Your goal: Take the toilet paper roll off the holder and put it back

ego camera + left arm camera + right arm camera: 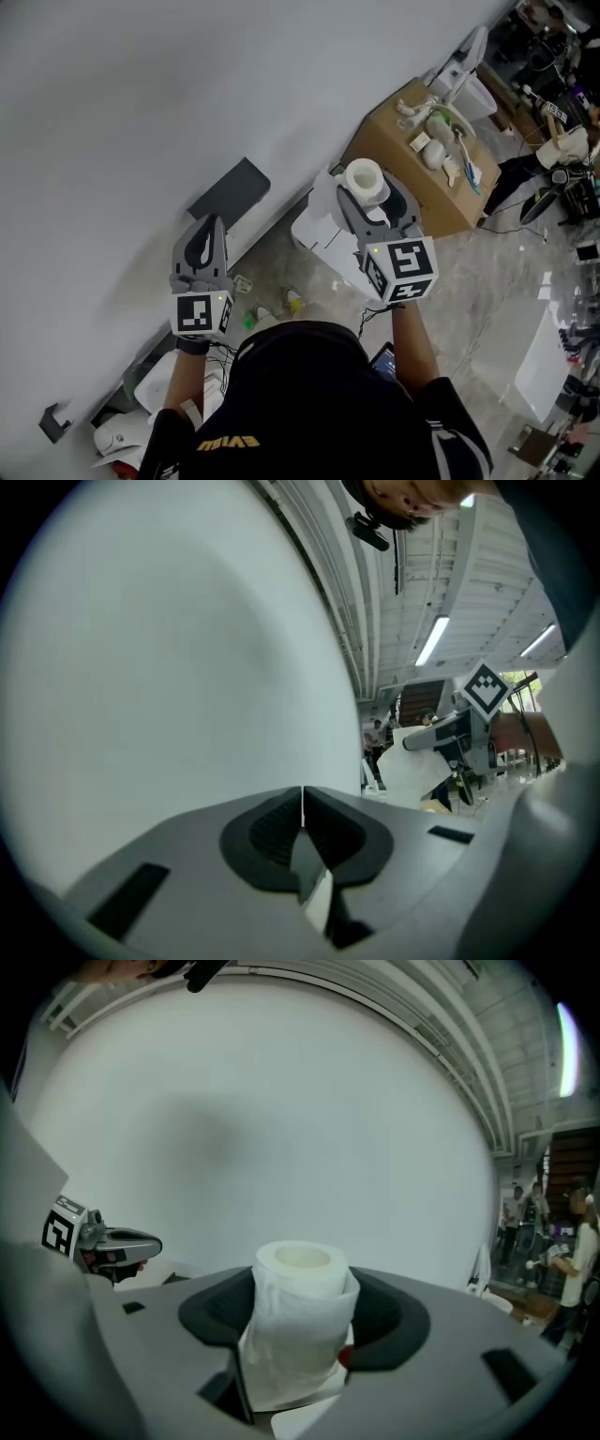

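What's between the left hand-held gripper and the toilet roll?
Nothing. In the right gripper view, only bare wall shows behind the gap from the left hand-held gripper to the toilet roll.

**Grey grippers, black top**

The left gripper (214, 221) and right gripper (367, 188) share grey shells with black ribbed pads. Each ends in a white cube with black square markers, the left cube (200, 314) and the right cube (401, 269), and each has a small green light. The person wears a black top (309, 394) with yellow lettering (227, 442) and a pale stripe on the right sleeve (466, 448). A black strap (192, 345) rings the left wrist.
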Tool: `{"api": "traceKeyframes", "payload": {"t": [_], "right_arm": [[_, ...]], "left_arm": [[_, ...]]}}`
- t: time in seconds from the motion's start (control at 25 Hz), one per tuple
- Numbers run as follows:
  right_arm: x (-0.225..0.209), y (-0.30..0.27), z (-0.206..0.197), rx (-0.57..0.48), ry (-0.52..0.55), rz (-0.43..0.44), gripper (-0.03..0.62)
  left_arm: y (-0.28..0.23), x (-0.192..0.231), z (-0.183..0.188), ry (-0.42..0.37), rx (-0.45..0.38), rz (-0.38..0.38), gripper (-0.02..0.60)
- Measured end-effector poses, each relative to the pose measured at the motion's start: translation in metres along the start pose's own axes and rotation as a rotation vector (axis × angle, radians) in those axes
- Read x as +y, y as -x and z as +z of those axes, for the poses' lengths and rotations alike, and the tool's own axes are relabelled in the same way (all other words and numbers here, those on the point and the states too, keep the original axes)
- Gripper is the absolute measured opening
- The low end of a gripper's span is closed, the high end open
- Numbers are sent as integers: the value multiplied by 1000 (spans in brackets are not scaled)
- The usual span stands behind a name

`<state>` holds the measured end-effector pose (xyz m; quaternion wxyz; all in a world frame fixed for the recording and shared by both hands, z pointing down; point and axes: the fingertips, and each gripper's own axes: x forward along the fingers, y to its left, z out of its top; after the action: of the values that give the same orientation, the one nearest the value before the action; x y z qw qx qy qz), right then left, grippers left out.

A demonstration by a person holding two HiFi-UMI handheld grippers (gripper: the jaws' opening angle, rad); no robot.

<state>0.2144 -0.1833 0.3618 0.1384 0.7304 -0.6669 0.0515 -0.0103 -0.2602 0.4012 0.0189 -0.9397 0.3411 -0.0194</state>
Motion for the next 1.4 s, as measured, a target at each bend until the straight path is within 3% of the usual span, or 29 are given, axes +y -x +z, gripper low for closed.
{"api": "traceKeyframes", "payload": {"t": [0.28, 0.68, 0.88, 1.2, 1.4], "right_arm": [[-26, 23, -4, -6, -22, -76, 285], [-46, 22, 3, -33, -41, -88, 285], [-59, 29, 15, -62, -40, -91, 285], [-85, 36, 27, -69, -23, -126, 285], [-85, 36, 44, -93, -3, -77, 285]], "left_arm": [[-24, -27, 11, -3, -36, -80, 17], [-38, -34, 15, 0, -40, -98, 17], [-53, -52, 29, -3, -39, -150, 17], [-71, -53, 41, -16, -57, -147, 15], [-71, -47, 70, -32, -100, -121, 16]]}}
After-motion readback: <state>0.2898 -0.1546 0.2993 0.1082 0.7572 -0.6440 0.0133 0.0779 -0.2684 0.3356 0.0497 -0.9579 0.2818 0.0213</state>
